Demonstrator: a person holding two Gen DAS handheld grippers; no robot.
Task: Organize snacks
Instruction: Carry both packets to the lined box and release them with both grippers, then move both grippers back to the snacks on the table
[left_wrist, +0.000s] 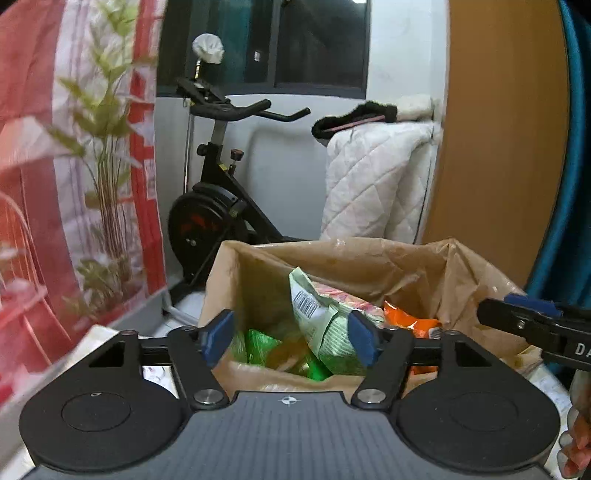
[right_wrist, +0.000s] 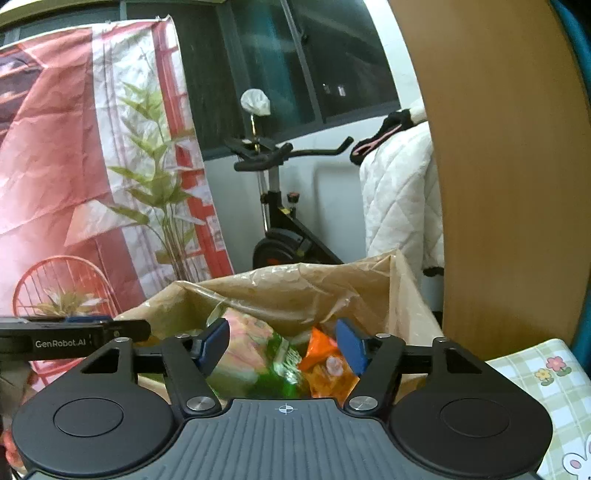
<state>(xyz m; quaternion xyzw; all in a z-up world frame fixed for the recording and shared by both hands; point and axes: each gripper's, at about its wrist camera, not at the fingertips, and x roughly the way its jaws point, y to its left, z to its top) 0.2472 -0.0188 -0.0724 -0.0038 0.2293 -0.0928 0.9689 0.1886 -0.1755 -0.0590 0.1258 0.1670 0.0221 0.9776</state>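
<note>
A brown paper bag (left_wrist: 369, 254) stands open in front of both grippers and holds several snack packets. Among them are a pale green packet (left_wrist: 317, 314) with a barcode, bright green packets (left_wrist: 258, 343) and an orange packet (left_wrist: 410, 321). My left gripper (left_wrist: 291, 339) hovers over the bag's near rim, open, its blue pads touching nothing. The right gripper (left_wrist: 532, 317) reaches in from the right beside the bag. In the right wrist view the bag (right_wrist: 295, 280) shows a pink-and-white packet (right_wrist: 243, 339), a green packet (right_wrist: 284, 362) and the orange one (right_wrist: 325, 365) under my open, empty right gripper (right_wrist: 282, 345). The left gripper (right_wrist: 74, 334) is at the left.
Behind the bag stand a black exercise bike (left_wrist: 214, 206), a white quilted cover (left_wrist: 373, 177) and a tall wooden panel (left_wrist: 498, 129). A printed red-and-white backdrop (left_wrist: 74, 147) hangs at the left. A checked cloth (right_wrist: 535, 373) covers the surface at the right. A hand (left_wrist: 576, 443) shows at the lower right.
</note>
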